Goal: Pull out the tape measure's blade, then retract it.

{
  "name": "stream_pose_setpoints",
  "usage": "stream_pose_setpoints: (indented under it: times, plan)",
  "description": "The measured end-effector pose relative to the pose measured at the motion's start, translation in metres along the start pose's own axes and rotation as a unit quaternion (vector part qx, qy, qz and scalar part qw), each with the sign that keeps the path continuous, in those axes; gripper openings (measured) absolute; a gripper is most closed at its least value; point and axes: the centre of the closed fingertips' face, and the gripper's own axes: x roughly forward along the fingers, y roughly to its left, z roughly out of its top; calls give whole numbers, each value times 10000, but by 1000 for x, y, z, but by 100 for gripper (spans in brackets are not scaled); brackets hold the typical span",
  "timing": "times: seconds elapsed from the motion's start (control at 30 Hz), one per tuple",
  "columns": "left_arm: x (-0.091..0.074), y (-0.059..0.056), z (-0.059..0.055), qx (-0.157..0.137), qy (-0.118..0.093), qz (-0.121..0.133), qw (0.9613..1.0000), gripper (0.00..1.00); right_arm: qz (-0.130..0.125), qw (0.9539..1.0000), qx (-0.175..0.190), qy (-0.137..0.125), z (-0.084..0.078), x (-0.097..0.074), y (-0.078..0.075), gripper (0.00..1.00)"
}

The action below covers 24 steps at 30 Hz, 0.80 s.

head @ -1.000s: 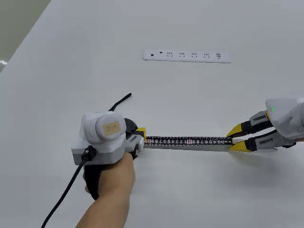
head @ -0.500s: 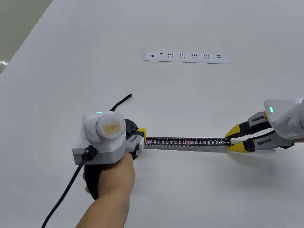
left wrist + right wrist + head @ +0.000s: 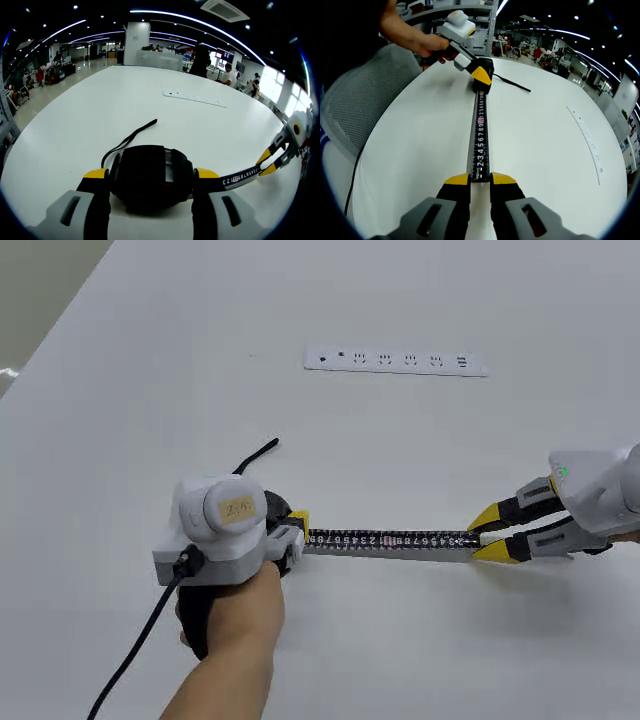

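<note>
The left claw [image 3: 150,175] is clamping the black rounded tape measure case [image 3: 150,165] between its two yellow-tipped jaws, closed to the case's width and pinning it on the white surface [image 3: 420,450]. A thin black wrist strap [image 3: 255,453] is lying just beyond those jaws. From the case's side, the narrow black blade with white numerals [image 3: 390,540] is running flat along the surface toward the right claw [image 3: 487,536]. That claw is nearly closed, its yellow tips pinching the blade's end between them. With this much blade out, the pull-out step is looking done or close to it, and retraction is remaining. The next move is calling for the right claw to travel toward the left claw in line with the blade, feeding it in slowly rather than letting it snap, with the left claw holding the case steady.
</note>
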Motion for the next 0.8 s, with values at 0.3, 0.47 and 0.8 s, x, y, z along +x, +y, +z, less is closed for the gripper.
stream_pose_setpoints:
  times: [0.3, 0.47, 0.8]
  plan:
    - [1, 0, 0, 12, 16, 9, 10000, 62, 16, 10000, -16, -25, 5, 2, 0, 14]
    - [0, 1, 0, 6, 13, 14, 10000, 62, 26, 10000, -19, -36, 9, 3, 2, 14]
    - [0, 1, 0, -4, -10, 20, 10000, 62, 39, 10000, -23, -60, 9, 6, 3, 14]
